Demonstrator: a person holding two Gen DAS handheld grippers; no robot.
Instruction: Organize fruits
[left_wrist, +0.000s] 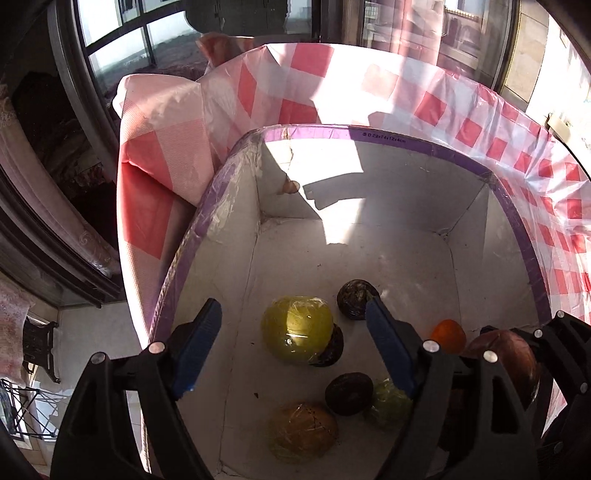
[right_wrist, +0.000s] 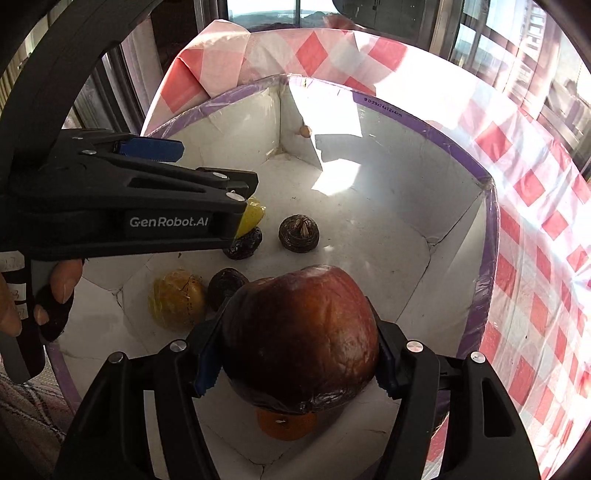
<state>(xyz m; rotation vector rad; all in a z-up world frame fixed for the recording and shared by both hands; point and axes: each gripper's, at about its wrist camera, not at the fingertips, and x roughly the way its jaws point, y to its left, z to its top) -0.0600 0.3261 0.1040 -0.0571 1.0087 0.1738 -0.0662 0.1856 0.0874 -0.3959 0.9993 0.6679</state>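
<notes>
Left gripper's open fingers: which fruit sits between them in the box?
In the left wrist view, the wrapped green fruit sits between the left gripper's fingers, on the box floor, with a dark fruit tucked against it.

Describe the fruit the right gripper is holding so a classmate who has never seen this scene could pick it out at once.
Find the white box with the purple rim on the red-checked cloth. Over its near end, the right gripper clamps a big reddish-brown fruit. It is the largest fruit there, glossy and wrinkled, and the only one gripped; the others lie on the box floor.
</notes>
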